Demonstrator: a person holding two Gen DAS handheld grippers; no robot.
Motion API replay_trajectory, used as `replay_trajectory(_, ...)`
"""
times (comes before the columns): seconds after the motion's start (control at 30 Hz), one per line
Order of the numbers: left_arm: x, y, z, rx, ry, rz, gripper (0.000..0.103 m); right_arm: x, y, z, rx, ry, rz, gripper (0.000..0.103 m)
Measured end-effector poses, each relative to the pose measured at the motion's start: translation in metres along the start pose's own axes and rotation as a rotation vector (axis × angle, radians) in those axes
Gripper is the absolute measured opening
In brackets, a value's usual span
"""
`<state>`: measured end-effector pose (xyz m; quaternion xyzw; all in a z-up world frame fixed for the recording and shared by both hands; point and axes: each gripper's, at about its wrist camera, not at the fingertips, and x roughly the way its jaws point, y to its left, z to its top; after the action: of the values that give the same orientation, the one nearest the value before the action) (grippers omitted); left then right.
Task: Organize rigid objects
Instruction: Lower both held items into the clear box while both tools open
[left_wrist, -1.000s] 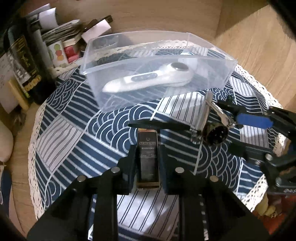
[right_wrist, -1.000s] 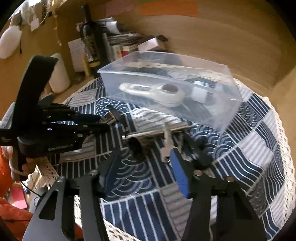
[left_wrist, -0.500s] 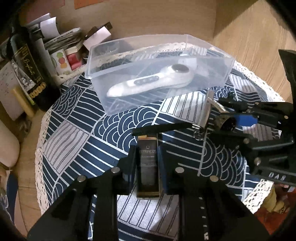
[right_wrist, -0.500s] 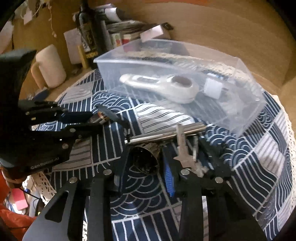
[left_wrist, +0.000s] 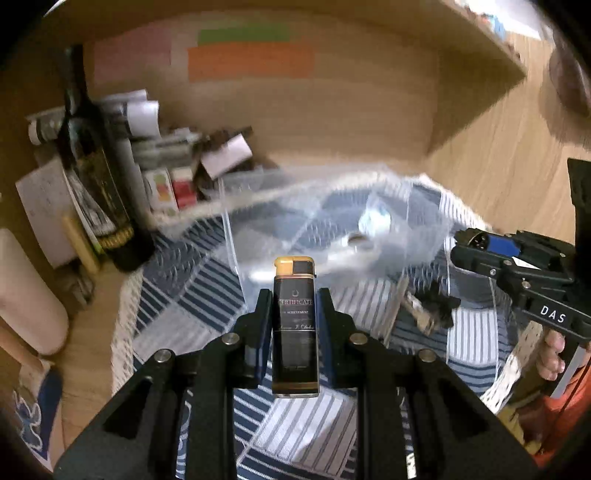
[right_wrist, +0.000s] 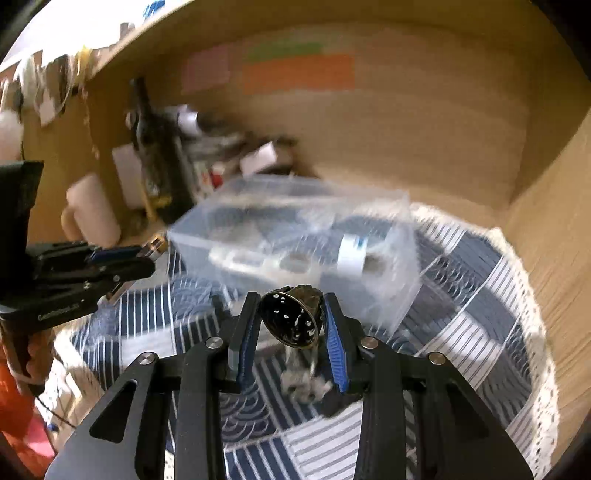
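Note:
My left gripper (left_wrist: 294, 299) is shut on a black and gold lighter (left_wrist: 295, 325) and holds it upright above the cloth, in front of the clear plastic bin (left_wrist: 332, 225). My right gripper (right_wrist: 291, 314) is shut on a small brass bell (right_wrist: 291, 321) with keys (right_wrist: 303, 380) hanging under it, lifted off the table near the bin (right_wrist: 295, 236). A white handheld device (right_wrist: 266, 258) lies inside the bin. The right gripper also shows at the right of the left wrist view (left_wrist: 476, 243). The left gripper shows at the left of the right wrist view (right_wrist: 147, 258).
A round table with a blue and white patterned cloth (left_wrist: 177, 295) carries the bin. A dark wine bottle (left_wrist: 96, 173), boxes and papers (left_wrist: 173, 173) stand behind at the left. A wooden wall (right_wrist: 406, 147) curves behind. Keys hang at right (left_wrist: 424, 314).
Both grippers have risen off the table. The left lifted the lighter; the right closed on the bell and lifted it with its keys. Both views now tilt up toward the wall.

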<state>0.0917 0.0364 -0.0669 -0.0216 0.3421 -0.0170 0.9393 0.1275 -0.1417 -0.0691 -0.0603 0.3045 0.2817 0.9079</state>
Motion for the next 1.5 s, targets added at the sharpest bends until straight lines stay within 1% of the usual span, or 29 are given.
replay_trajectory(0.13,-0.002,0.002,0.019,-0.016,-0.037,0.003,0.023,-0.008,-0.006,0.018,0.006,-0.064,-0.027,0.031)
replay_trajectory(0.27,0.006,0.005,0.037,-0.028,-0.05,0.005,0.023,-0.007,-0.012,0.035,0.012,-0.101,-0.041,0.031)
replay_trajectory(0.37,0.014,0.008,0.049,-0.037,-0.048,-0.001,0.023,-0.001,-0.016,0.045,0.006,-0.111,-0.052,0.031)
replay_trajectory(0.5,0.024,0.009,0.064,-0.039,-0.052,0.012,0.023,0.01,-0.023,0.052,0.0,-0.102,-0.062,0.031)
replay_trajectory(0.6,0.033,0.012,0.073,-0.041,-0.048,0.017,0.023,0.028,-0.029,0.055,0.009,-0.068,-0.065,0.031)
replay_trajectory(0.7,0.046,0.014,0.078,-0.039,-0.028,0.025,0.023,0.052,-0.036,0.053,0.016,-0.011,-0.072,0.031)
replay_trajectory(0.8,0.063,0.017,0.079,-0.035,0.004,0.029,0.023,0.073,-0.043,0.046,0.023,0.052,-0.072,0.031)
replay_trajectory(0.87,0.075,0.019,0.078,-0.038,0.03,0.019,0.023,0.085,-0.046,0.042,0.021,0.092,-0.077,0.031)
replay_trajectory(0.97,0.094,0.02,0.074,-0.041,0.077,0.008,0.023,0.094,-0.047,0.037,0.009,0.127,-0.084,0.031)
replay_trajectory(1.17,0.119,0.017,0.069,-0.032,0.139,-0.004,0.023,0.103,-0.047,0.034,0.004,0.16,-0.086,0.031)
replay_trajectory(1.43,0.128,0.008,0.067,-0.008,0.162,-0.005,0.023,0.105,-0.043,0.033,-0.016,0.174,-0.092,0.031)
replay_trajectory(1.5,0.128,0.006,0.067,-0.002,0.156,0.004,0.023,0.103,-0.041,0.034,-0.019,0.172,-0.087,0.032)
